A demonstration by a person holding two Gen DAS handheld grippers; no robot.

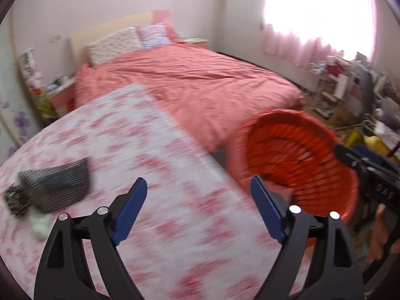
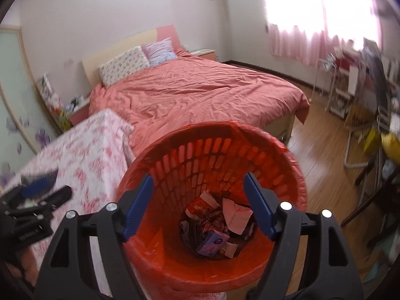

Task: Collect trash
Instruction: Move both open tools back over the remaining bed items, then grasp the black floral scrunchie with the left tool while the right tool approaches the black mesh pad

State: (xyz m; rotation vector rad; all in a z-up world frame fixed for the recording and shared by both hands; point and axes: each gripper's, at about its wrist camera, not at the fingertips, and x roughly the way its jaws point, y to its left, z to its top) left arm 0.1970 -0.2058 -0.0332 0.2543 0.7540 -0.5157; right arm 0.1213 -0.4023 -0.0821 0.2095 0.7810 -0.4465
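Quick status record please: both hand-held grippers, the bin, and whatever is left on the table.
left hand-held gripper: open, empty, above the floral tablecloth
right hand-held gripper: open, empty, above the bin mouth
red trash basket: beside the table, red liner, wrappers and crumpled paper at the bottom
left on table: dark mesh item, pale scrap beside it; blurred

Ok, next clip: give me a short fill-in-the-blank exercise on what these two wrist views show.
1. The orange laundry-style basket used as a bin is lined with a thin ____ plastic bag.
2. The right gripper hangs over the basket with its jaws ____ and nothing between them.
3. The dark mesh item lies on the ____ tablecloth.
4. The bed behind the table has a ____ cover.

Missing words: red; open; floral; salmon-pink
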